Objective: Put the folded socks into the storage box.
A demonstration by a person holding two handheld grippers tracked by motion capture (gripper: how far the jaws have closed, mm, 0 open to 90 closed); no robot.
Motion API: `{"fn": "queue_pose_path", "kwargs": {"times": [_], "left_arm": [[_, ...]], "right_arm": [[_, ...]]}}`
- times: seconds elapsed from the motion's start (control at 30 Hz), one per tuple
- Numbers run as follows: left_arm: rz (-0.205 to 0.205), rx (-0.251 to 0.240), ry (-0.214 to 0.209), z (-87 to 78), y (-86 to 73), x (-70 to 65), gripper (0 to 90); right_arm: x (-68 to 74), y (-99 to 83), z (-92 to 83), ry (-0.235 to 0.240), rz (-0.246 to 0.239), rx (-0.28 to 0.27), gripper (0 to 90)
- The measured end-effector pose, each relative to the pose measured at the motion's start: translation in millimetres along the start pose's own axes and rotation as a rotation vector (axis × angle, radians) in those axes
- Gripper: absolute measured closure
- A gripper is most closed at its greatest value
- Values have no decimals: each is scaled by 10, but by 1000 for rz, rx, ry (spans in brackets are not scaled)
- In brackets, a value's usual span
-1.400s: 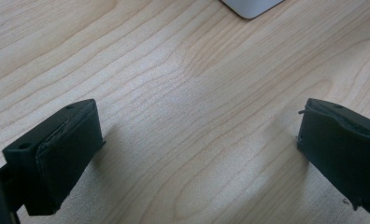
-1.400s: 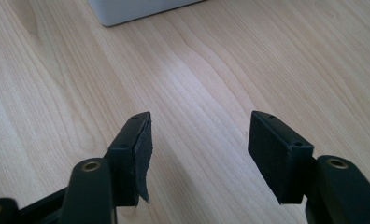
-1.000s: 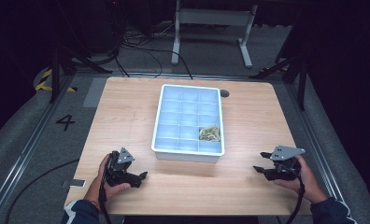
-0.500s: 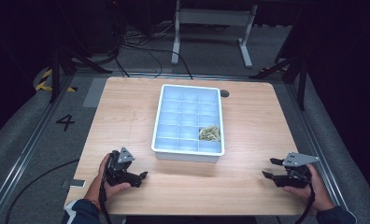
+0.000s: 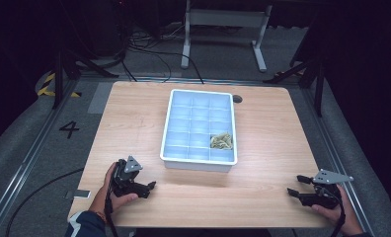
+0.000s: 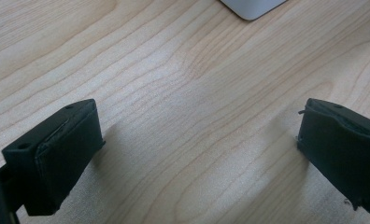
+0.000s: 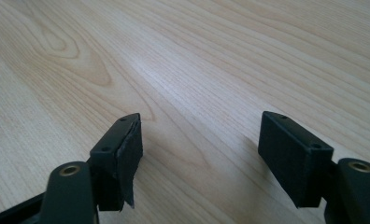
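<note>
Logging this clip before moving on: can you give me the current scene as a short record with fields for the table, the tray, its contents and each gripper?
table: light wood, seen from above
tray: white tray with small compartments, at the table's middle
contents: a tan clump in one compartment on the tray's right side, second row from the near edge
left gripper: open, holding nothing, low at the near left edge
right gripper: open, holding nothing, at the near right corner
</note>
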State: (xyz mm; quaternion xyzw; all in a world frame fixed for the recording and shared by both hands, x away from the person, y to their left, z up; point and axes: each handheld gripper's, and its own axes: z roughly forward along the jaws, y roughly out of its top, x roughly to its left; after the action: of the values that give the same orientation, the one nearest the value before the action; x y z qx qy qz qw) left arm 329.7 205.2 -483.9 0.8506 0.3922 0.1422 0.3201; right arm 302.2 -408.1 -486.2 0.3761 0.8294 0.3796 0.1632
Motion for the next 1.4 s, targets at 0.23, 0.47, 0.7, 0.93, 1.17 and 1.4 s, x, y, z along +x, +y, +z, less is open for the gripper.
{"fn": "queue_pose_path", "kwargs": {"times": [0.23,0.47,0.7,0.93,1.17,1.4], "left_arm": [[1,-2,-1,4,2,4,2],[2,0,4,-1,-1,2,4],[-1,0,10,15,18,10,1],[-2,-1,13,14,17,7,2],[-9,-1,14,16,18,3,2],[-6,-3,13,20,21,6,1]], "right_arm": [[-8,-11,4,-27,12,-2,278],[-15,-3,14,-32,15,0,271],[-14,-4,14,-44,22,1,256],[-17,-2,16,-50,31,3,251],[-18,-1,18,-52,31,2,251],[-17,0,19,-52,33,2,251]]}}
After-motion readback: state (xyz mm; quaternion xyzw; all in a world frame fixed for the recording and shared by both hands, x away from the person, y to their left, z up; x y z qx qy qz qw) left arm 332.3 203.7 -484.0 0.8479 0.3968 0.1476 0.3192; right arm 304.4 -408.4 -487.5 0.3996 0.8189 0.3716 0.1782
